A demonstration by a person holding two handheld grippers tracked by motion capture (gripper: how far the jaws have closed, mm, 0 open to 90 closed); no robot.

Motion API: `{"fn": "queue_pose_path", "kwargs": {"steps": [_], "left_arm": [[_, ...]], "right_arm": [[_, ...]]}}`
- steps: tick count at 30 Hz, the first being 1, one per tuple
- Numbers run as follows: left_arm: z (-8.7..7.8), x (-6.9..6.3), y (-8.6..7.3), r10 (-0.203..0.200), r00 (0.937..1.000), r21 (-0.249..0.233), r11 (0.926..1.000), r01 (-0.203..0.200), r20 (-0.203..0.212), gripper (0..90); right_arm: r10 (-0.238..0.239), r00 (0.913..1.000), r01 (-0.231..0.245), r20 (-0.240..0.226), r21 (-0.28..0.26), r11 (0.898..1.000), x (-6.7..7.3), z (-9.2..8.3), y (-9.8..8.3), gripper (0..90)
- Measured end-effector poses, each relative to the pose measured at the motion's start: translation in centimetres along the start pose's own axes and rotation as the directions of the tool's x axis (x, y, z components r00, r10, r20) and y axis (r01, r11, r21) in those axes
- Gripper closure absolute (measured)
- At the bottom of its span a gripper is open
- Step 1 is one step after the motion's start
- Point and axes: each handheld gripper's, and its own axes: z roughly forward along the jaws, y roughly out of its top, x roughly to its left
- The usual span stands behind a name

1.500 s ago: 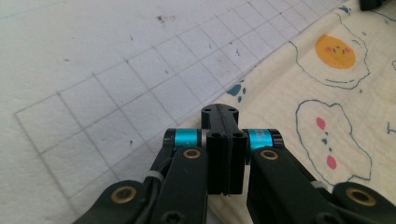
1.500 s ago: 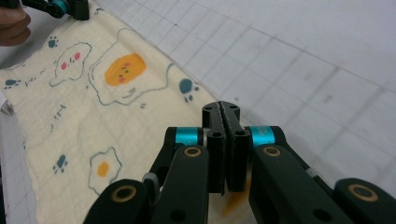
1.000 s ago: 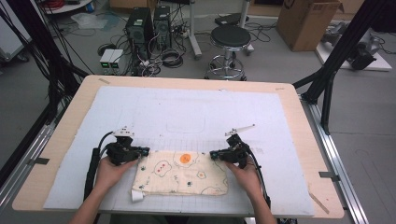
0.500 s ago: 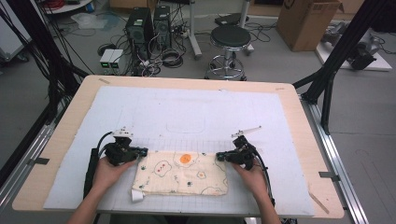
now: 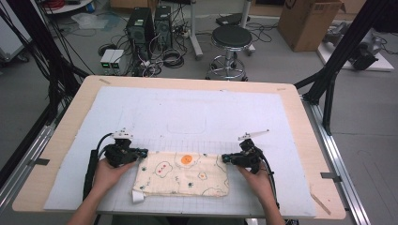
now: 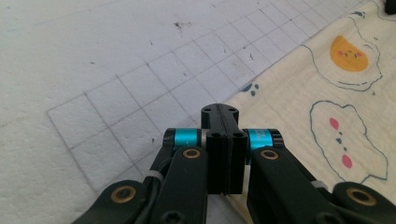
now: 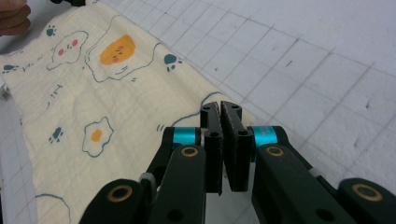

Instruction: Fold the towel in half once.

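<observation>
Left gripper (image 6: 223,116) jaws pressed flat together at the cloth's corner; I cannot tell whether fabric sits between them. Right gripper (image 7: 221,112) jaws nearly closed, a thin wedge gap showing, tips over the opposite far corner; grip on fabric also unclear.

One printed cloth (image 5: 183,174), cream with fried-egg and paw motifs, lies flat at 6 o'clock on the white grid mat (image 5: 197,117), spanning between my grippers. One label tab (image 5: 137,196) at its 7 o'clock corner.

My judgement: light, soft, limp, will sag and wrinkle. Best held at corners, pinching through the hem.

Count: two grippers, one cloth, one mat.
</observation>
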Motion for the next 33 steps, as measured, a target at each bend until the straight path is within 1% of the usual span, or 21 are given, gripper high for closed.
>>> {"fn": "queue_pose_path", "kwargs": {"steps": [6,9,10,11,12,14,15,17,18,19,22,23,24,25,26,29,30,31,33], "left_arm": [[-0.3,-0.3,-0.3,0.007,0.9999,-0.015,0.9999,-0.007,0.008,86.9],[-0.7,-0.3,-0.5,0.007,0.9998,-0.026,0.9996,-0.007,0.018,84.7],[-0.9,-0.3,-0.5,0.013,0.9997,-0.029,0.9995,-0.013,0.022,83.6],[-1.0,-0.3,-0.5,0.006,0.9996,-0.042,0.9991,-0.005,0.028,83.2],[-1.3,-0.4,-0.5,0.008,0.9993,-0.053,0.9986,-0.006,0.035,82.7],[-1.7,-0.6,-0.5,0.010,0.9988,-0.079,0.9968,-0.006,0.048,81.0],[-1.8,-0.7,-0.5,0.010,0.9985,-0.090,0.9960,-0.005,0.053,80.3],[-2.0,-0.9,-0.5,0.019,0.9970,-0.113,0.9935,-0.010,0.075,76.6],[-2.1,-1.1,-0.4,0.025,0.9962,-0.124,0.9922,-0.015,0.083,74.4],[-2.2,-1.2,-0.4,0.036,0.9958,-0.133,0.9908,-0.024,0.084,71.4],[-2.5,-1.3,-0.3,0.029,0.9944,-0.162,0.9867,-0.013,0.102,64.9],[-2.6,-1.3,-0.3,0.029,0.9938,-0.173,0.9849,-0.010,0.107,62.8],[-2.7,-1.3,-0.2,0.034,0.9933,-0.183,0.9831,-0.013,0.110,61.3],[-2.8,-1.4,-0.2,0.037,0.9932,-0.190,0.9816,-0.016,0.110,59.3],[-3.0,-1.4,-0.1,0.047,0.9937,-0.196,0.9802,-0.026,0.102,56.6],[-3.3,-1.4,-0.1,0.039,0.9942,-0.219,0.9757,-0.016,0.100,47.7],[-3.4,-1.4,0.0,0.037,0.9949,-0.228,0.9735,-0.015,0.094,44.9],[-3.6,-1.5,0.0,0.037,0.9951,-0.234,0.9721,-0.015,0.092,42.9],[-3.8,-1.5,0.0,0.042,0.9950,-0.239,0.9708,-0.019,0.091,42.3]], "right_arm": [[-0.003,1.0000,0.003,0.005,-0.016,1.000,0.0,-0.2,-0.2,84.5],[-0.009,0.9999,0.009,0.010,-0.018,1.000,0.1,-0.3,-0.2,82.4],[-0.014,0.9999,0.014,0.008,-0.019,1.000,0.2,-0.3,-0.2,80.7],[-0.024,0.9997,0.024,0.006,-0.026,0.999,0.3,-0.3,-0.1,79.1],[-0.032,0.9995,0.032,0.000,-0.034,0.999,0.4,-0.4,-0.1,77.4],[-0.063,0.9979,0.062,-0.017,-0.069,0.996,0.8,-0.7,0.0,75.6],[-0.078,0.9969,0.077,-0.014,-0.082,0.994,1.1,-0.8,0.1,74.5],[-0.104,0.9944,0.102,-0.018,-0.109,0.989,1.5,-1.0,0.1,71.2],[-0.116,0.9931,0.114,-0.014,-0.114,0.987,1.7,-1.1,0.1,68.5],[-0.126,0.9920,0.125,-0.005,-0.121,0.985,1.9,-1.1,0.2,63.7],[-0.149,0.9888,0.148,0.002,-0.151,0.977,2.2,-1.3,0.3,57.1],[-0.154,0.9881,0.153,0.011,-0.161,0.975,2.2,-1.4,0.4,54.6],[-0.155,0.9878,0.155,0.011,-0.163,0.974,2.3,-1.5,0.5,53.0],[-0.158,0.9875,0.156,0.006,-0.167,0.974,2.4,-1.6,0.5,51.1],[-0.160,0.9871,0.160,0.012,-0.170,0.973,2.4,-1.6,0.6,48.7],[-0.175,0.9838,0.179,0.040,-0.168,0.969,2.6,-1.7,0.6,44.0],[-0.175,0.9833,0.181,0.048,-0.167,0.969,2.6,-1.6,0.6,42.4],[-0.185,0.9808,0.193,0.062,-0.168,0.967,2.7,-1.6,0.7,40.6],[-0.187,0.9794,0.197,0.076,-0.162,0.967,2.9,-1.6,0.7,35.8]]}}
